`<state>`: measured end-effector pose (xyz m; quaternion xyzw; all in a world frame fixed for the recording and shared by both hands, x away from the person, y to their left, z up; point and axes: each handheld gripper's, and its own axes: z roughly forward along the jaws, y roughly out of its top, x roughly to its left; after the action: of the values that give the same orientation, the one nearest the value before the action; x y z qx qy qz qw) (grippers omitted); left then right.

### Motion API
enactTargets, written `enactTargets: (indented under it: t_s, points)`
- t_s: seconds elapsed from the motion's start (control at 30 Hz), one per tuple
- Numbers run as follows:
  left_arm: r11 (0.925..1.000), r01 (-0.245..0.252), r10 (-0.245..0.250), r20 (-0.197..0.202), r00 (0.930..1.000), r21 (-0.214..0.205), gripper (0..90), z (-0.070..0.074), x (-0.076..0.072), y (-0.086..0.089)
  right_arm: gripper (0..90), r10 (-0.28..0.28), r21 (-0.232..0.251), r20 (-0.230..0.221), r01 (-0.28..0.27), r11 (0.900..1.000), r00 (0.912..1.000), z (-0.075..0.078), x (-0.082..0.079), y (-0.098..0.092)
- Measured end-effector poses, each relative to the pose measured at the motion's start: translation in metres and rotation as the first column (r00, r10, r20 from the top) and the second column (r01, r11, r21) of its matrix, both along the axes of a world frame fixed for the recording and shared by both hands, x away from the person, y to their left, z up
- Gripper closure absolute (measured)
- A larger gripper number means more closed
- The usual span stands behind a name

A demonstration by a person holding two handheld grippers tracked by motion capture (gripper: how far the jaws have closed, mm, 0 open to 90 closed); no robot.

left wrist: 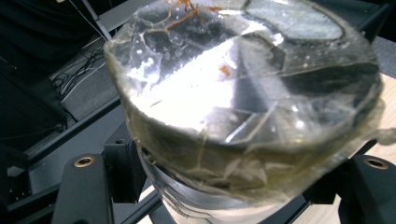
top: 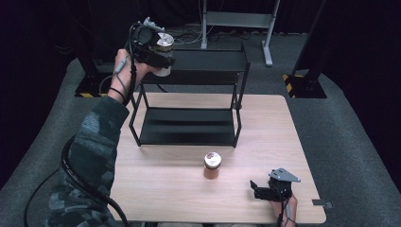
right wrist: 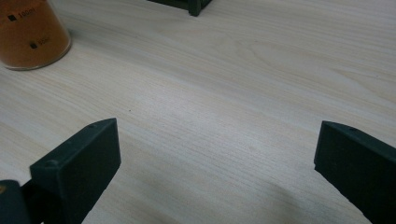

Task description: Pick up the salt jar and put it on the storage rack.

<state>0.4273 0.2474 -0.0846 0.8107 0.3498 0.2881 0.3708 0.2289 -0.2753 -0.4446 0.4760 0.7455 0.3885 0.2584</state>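
Observation:
My left gripper (top: 161, 60) is raised at the upper left corner of the black two-tier rack (top: 189, 101), shut on a white-bodied beaker (top: 163, 45) whose mouth is sealed with crinkled clear film. In the left gripper view the film-covered beaker (left wrist: 243, 93) sits between my two black jaws, which press on its sides. A second beaker (top: 212, 165) with orange powder and a film cover stands on the table in front of the rack; its base (right wrist: 30, 35) appears at the upper left of the right gripper view. My right gripper (top: 257, 190) rests low near the table's front right, open, with bare wood between its jaws.
The wooden table (top: 156, 184) has open surface around the orange beaker. The rack's lower shelf (top: 187, 125) and top shelf (top: 208, 60) carry nothing. A metal frame (top: 236, 21) and black stands rise beyond the table on grey carpet.

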Motion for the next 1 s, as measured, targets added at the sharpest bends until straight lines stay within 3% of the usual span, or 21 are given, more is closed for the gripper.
enactTargets:
  t_s: [1.0]
  points:
    - [0.9919, -0.094, 0.095, 0.003, 0.9955, -0.085, 30.8, -0.01, 0.028, -0.013, 0.0, 0.001, 0.0, -0.005, -0.001, 1.0, 1.0, 0.0, 0.001, 0.0]
